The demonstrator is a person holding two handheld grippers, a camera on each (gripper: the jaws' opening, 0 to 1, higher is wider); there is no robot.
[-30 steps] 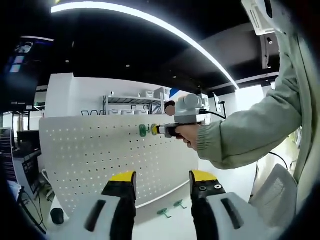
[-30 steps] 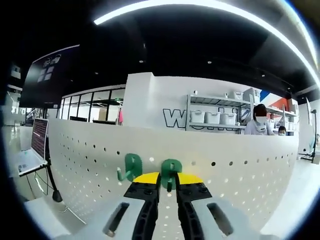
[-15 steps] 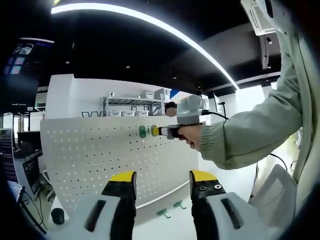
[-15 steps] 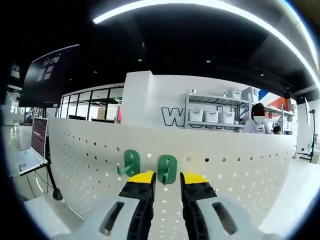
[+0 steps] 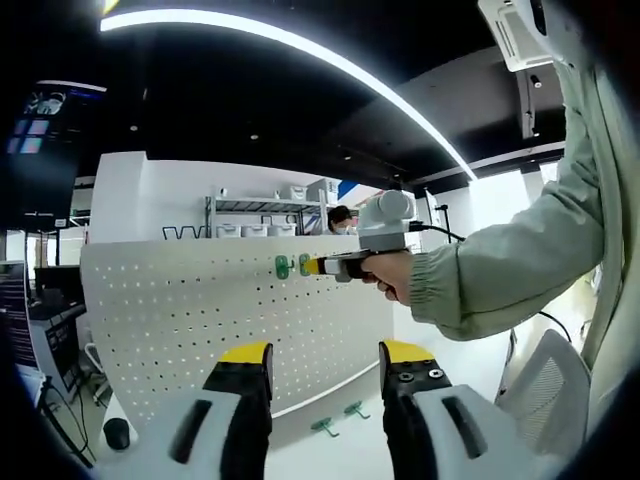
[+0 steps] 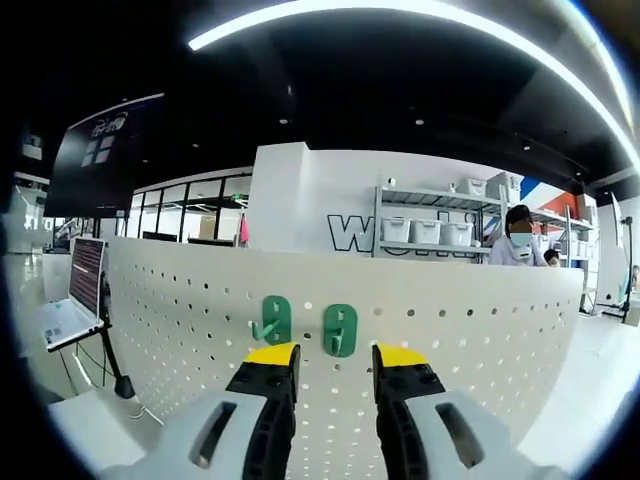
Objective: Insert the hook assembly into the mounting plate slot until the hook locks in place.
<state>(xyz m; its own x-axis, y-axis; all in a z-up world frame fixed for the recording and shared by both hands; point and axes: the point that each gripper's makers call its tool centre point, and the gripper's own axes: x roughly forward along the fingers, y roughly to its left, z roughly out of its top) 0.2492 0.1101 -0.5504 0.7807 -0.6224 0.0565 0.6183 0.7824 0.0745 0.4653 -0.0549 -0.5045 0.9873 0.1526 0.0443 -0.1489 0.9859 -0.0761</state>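
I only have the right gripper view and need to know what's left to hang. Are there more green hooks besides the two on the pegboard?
Observer: Yes. The left gripper view shows two spare green hooks lying on the white table below the pegboard.
Operator: Is the left gripper carrying one?
Observer: No. The left gripper is open and empty, held back from the board.
Operator: How close is my gripper to the hung hooks?
Observer: From the side, the right gripper has its yellow tips right by the nearer hung hook. I cannot tell whether they touch.
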